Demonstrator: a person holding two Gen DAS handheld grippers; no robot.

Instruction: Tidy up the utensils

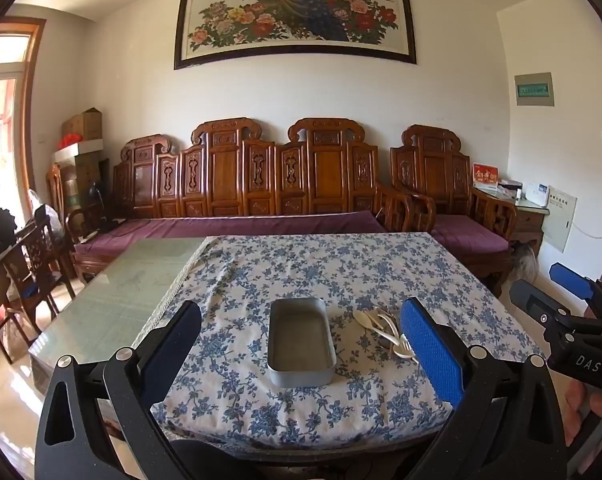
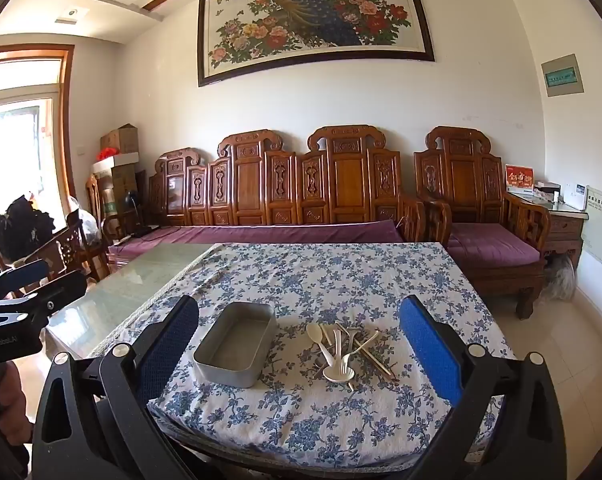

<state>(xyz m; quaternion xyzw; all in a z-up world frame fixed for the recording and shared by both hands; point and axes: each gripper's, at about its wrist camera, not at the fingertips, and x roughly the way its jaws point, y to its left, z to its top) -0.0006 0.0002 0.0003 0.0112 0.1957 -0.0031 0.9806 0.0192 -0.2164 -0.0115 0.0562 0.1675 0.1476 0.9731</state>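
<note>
An empty grey metal tin point(image 1: 301, 342) point(image 2: 237, 344) lies on the blue-flowered tablecloth point(image 1: 321, 272) point(image 2: 341, 276). To its right sits a loose pile of utensils point(image 2: 347, 350) point(image 1: 385, 330): pale spoons and forks and a few chopsticks. My left gripper point(image 1: 301, 322) hovers near the table's front edge, wide open, with the tin seen between its fingers and nothing touched. My right gripper point(image 2: 301, 318) is also wide open above the near edge, framing both tin and pile. Each gripper shows at the side of the other's view, the right gripper point(image 1: 557, 292) and the left gripper point(image 2: 45, 280).
The cloth covers only the right part of a glass-topped table point(image 1: 117, 292) point(image 2: 113, 296). Behind it stand a carved wooden sofa point(image 1: 261, 184) and armchair point(image 2: 473, 200) with purple cushions. Dark wooden chairs point(image 1: 33, 256) crowd the left side. A hand point(image 1: 593, 404) holds the right gripper's handle.
</note>
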